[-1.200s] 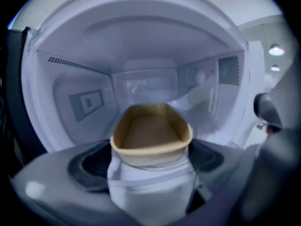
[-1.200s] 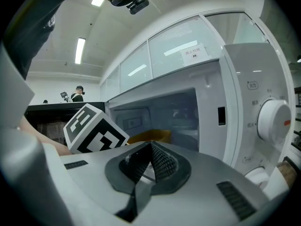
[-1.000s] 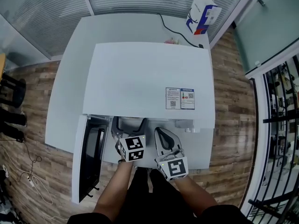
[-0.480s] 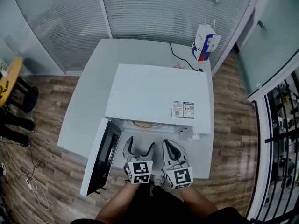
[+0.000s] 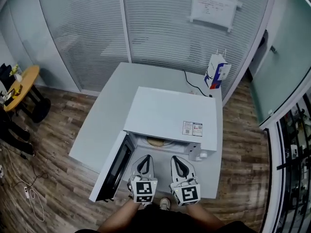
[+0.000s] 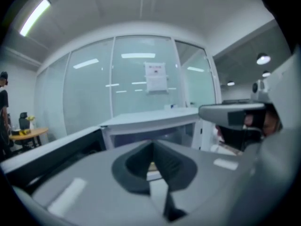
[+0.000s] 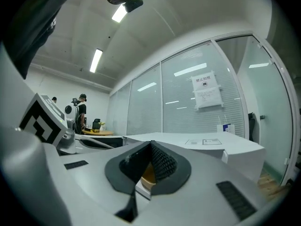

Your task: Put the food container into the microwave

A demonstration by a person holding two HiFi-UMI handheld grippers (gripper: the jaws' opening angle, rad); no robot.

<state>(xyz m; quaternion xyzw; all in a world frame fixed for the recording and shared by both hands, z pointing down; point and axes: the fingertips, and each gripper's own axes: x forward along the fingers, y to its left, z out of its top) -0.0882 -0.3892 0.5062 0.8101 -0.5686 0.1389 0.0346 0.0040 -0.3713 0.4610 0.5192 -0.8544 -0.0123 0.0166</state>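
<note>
The white microwave [image 5: 170, 118] stands on a white table [image 5: 104, 125] with its door [image 5: 114, 171] swung open to the left. Inside its cavity lies the tan food container [image 5: 156, 141], partly hidden under the microwave's top. My left gripper [image 5: 145, 158] and right gripper [image 5: 178, 159] hover side by side in front of the opening, both shut and holding nothing. In the right gripper view the container [image 7: 147, 174] shows through the gap under the closed right gripper [image 7: 150, 145]. The left gripper [image 6: 153, 145] points at the microwave [image 6: 150, 121].
A blue and white paper bag [image 5: 216, 72] stands at the table's far right corner, with a black cable [image 5: 192, 84] running beside it. Glass partition walls close in the back. A round yellow table [image 5: 19, 84] stands at the left. People stand beyond the glass.
Both grippers have drawn back out of the microwave opening toward me. The left gripper, open before, is now shut. The head view has pulled up and away.
</note>
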